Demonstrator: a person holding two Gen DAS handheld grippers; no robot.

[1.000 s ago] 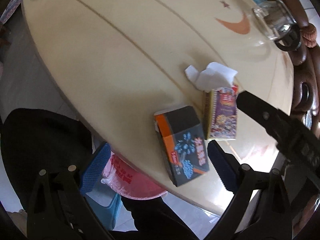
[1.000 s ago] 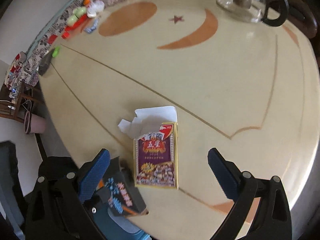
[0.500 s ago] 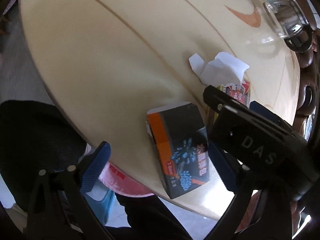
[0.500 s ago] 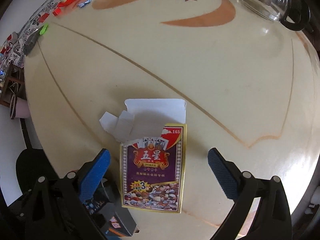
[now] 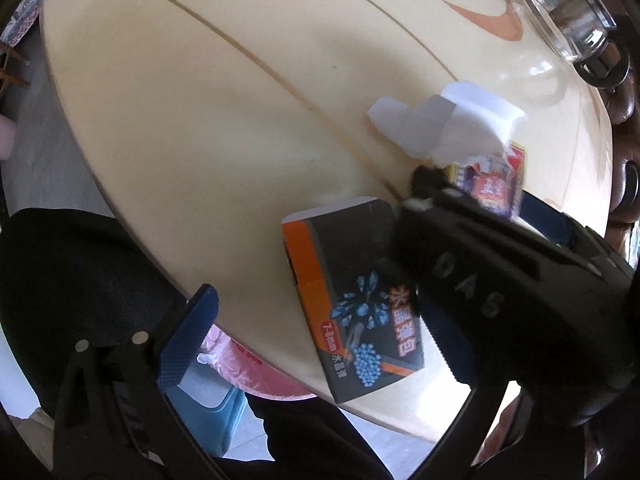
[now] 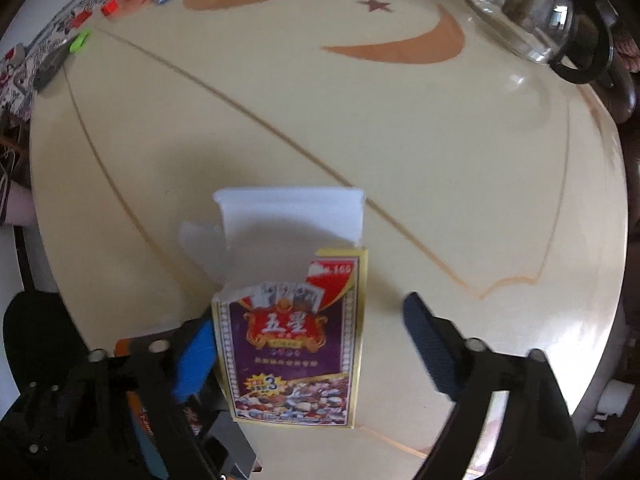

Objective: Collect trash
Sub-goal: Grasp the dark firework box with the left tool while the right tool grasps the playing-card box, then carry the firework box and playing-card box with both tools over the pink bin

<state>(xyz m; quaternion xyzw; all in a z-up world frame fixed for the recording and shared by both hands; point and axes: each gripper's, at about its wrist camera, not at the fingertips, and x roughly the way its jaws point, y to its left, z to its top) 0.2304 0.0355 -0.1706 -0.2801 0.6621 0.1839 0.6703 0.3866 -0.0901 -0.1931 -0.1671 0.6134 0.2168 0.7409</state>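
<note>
**Closing on the card box**

At the near edge of the round table [image 6: 460, 160], two empty boxes lie side by side, and I am lining up on the right-hand one.

Going from the left: my left gripper [image 5: 320, 344] hangs spread wide and grasping nothing, one blue pad over the table's rim and the other mostly hidden behind my right tool. The dark box [image 5: 356, 296] with the orange end lies flat between those pads, close to the edge. Below the rim a pink-lined bin [image 5: 256, 372] shows (that, I judge, is where the trash should go).

Next comes the purple card box [image 6: 292, 356], lying flat with its white flap [image 6: 292, 216] thrown open toward the far side. My right gripper [image 6: 312, 352] is parted around it and not yet clenched: the left pad [image 6: 192, 360] sits just beside the box's left edge, perhaps touching, while the right pad stands apart from the other edge.

To do this well, I think I should shift a little right so the box centres, keep the pads low against the long sides, and squeeze gently, since thin card will buckle. The grip should stay on the body, not the loose flap.

Far right, a glass jug [image 6: 536, 16] stands well apart.
</note>
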